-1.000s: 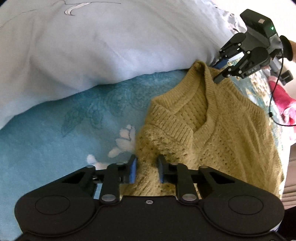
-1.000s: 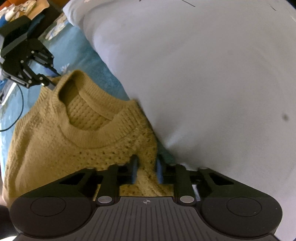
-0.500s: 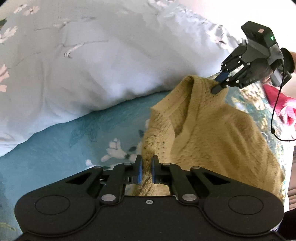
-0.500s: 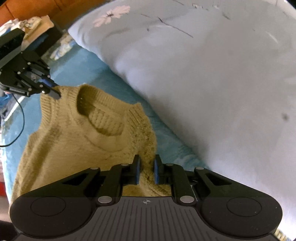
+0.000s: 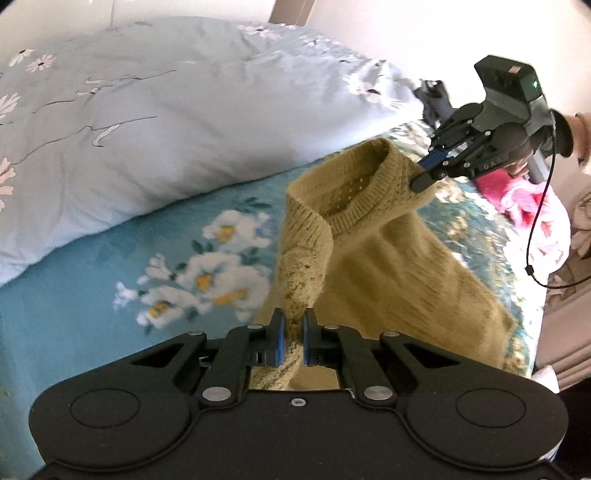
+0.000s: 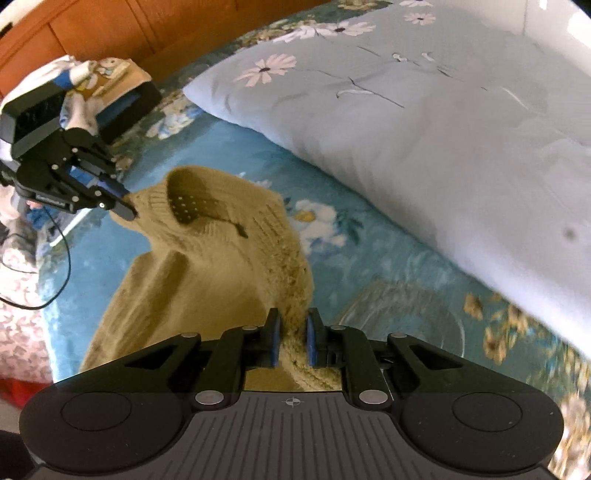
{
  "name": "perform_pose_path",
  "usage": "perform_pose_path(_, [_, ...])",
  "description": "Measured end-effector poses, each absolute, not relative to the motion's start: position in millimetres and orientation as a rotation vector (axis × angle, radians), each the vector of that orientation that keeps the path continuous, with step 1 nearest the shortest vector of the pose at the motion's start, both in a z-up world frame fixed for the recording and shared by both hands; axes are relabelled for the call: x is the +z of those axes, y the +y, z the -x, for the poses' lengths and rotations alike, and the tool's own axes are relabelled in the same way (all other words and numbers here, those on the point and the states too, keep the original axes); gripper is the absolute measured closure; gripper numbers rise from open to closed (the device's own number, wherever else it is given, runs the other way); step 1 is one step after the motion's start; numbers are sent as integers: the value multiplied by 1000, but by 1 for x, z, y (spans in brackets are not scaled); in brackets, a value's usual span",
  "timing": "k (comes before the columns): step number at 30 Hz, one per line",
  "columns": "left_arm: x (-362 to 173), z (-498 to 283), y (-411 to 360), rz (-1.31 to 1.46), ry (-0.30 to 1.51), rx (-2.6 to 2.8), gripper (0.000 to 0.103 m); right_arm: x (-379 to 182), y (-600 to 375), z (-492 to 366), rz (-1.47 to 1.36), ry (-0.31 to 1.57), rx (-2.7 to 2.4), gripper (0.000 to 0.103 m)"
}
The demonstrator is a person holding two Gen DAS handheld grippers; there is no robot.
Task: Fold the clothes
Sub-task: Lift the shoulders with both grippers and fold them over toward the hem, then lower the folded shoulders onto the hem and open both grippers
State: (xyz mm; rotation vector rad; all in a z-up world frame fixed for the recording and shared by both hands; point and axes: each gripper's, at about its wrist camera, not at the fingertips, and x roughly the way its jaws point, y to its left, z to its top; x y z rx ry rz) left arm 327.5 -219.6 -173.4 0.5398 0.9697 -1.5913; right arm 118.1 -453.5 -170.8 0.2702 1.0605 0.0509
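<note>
A mustard-yellow knitted sweater (image 5: 399, 266) hangs in the air above the bed, stretched by its shoulders with the round neck opening (image 5: 354, 192) between the two grips. My left gripper (image 5: 292, 328) is shut on one shoulder, the knit bunched between its blue pads. In the same view my right gripper (image 5: 424, 173) pinches the other shoulder at the upper right. The right wrist view shows my right gripper (image 6: 293, 332) shut on the sweater (image 6: 192, 280), and my left gripper (image 6: 123, 205) clamped at the collar's far side. The sweater's lower part trails down toward the bed.
A teal floral bedsheet (image 5: 110, 273) lies under the sweater. A big pale blue duvet (image 5: 155, 122) with embroidered flowers is heaped behind it. Pink and red clothing (image 5: 524, 199) lies at the right bed edge; a wooden headboard (image 6: 155, 29) and more laundry (image 6: 85, 77) are beyond.
Both grippers closed on the sweater's shoulders and lifted it off the bed; the cameras rose and pulled back, so the neck opening now hangs open between them.
</note>
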Motion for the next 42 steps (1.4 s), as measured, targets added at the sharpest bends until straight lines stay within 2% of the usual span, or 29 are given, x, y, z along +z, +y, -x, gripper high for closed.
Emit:
perform_pose_path(11, [-173,-229,-141,-550,1053,-1627,97,-178,-390,-18,-374,1105,4,95])
perform_pose_path(23, [-229,-108,-95,-632,1138,-1554,97,-222,-330,53,-271,1211,34,95])
perform_pose_path(31, [-266,-81,-87,-669,1152,-1428,97,-266,-311,70,-218,1275,24,95])
perform_pose_path(42, [-282,-69,-90,-714,1152,-1338,93,-291,-308,69,-233,1318,35,94])
